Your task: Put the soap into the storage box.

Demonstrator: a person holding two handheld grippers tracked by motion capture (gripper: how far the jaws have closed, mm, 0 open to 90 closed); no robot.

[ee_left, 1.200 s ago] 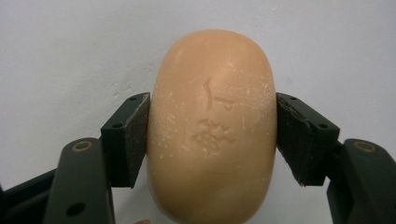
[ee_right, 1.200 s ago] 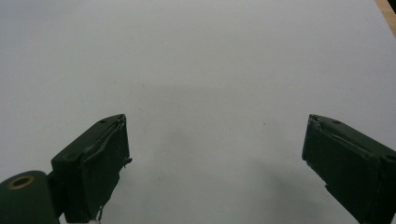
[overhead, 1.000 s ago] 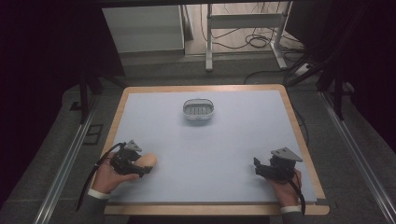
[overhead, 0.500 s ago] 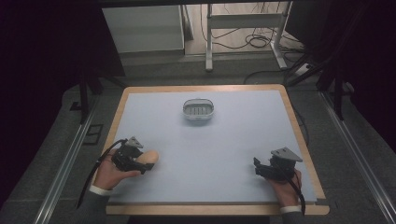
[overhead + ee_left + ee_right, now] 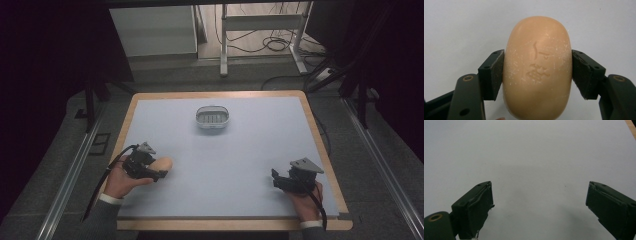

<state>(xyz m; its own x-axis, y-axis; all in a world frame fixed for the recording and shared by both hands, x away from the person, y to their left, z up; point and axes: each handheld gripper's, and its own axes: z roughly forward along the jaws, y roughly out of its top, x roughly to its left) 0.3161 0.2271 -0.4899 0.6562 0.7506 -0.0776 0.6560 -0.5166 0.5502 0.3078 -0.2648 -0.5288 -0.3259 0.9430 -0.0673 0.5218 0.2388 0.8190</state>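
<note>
Near the counter's (image 5: 150,210) front-left corner, the left gripper's (image 5: 159,171) fingers (image 5: 492,75) clamp a rounded soap bar (image 5: 537,67); its slick, curved sides could squirt free. The right gripper's (image 5: 276,181) fingers stand apart, empty.

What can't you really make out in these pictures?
- Soap, left claw view: its near end is cut off by the bottom edge, and the stamped mark is too faint to read.
- Soap dish, high view: too small to tell what its ridged inside holds.
- Left claw, high view: its tips are hidden against the soap.
- Right claw, right claw view: both jaws are cut off by the bottom edge.
</note>
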